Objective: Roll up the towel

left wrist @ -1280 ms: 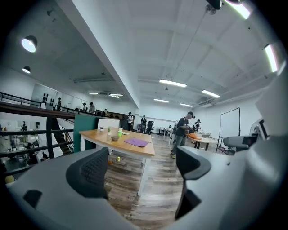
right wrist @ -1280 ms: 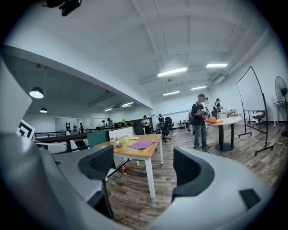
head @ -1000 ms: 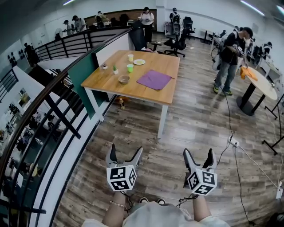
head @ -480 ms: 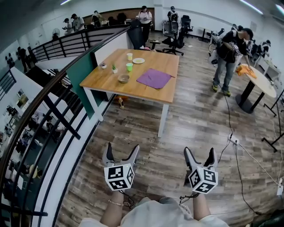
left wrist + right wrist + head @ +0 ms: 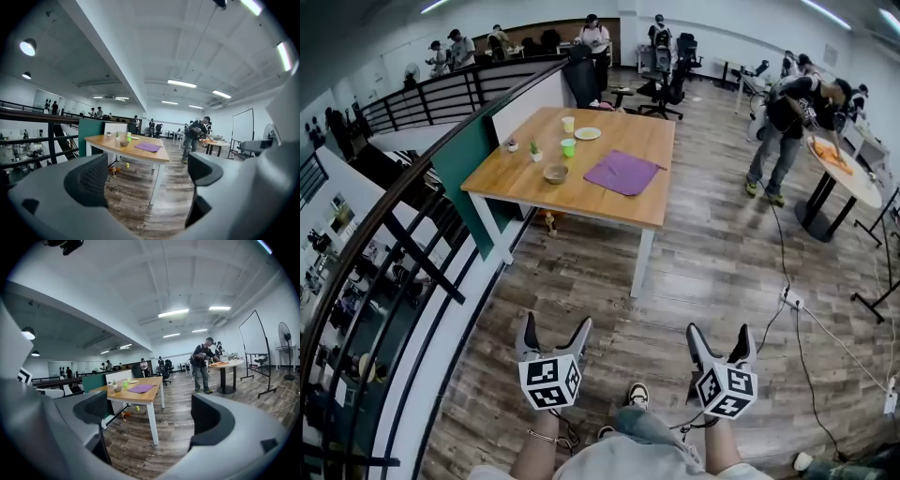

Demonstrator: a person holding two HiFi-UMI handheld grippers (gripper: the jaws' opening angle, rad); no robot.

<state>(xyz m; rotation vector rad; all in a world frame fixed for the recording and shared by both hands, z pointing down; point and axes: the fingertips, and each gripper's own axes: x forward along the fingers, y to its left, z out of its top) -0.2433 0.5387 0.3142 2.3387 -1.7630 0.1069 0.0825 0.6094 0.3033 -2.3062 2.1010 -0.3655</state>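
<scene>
None of the rolling is done: the towel point(image 5: 623, 172) lies apparently flat on the surface point(image 5: 574, 193), well ahead of you. Your left gripper point(image 5: 555, 324) and right gripper point(image 5: 720, 332) both have jaws spread, empty.

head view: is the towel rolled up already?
No, the purple towel lies spread out flat on the wooden table.

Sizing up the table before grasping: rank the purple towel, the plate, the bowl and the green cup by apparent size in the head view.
1. purple towel
2. plate and bowl: look alike, left unranked
3. green cup
</scene>
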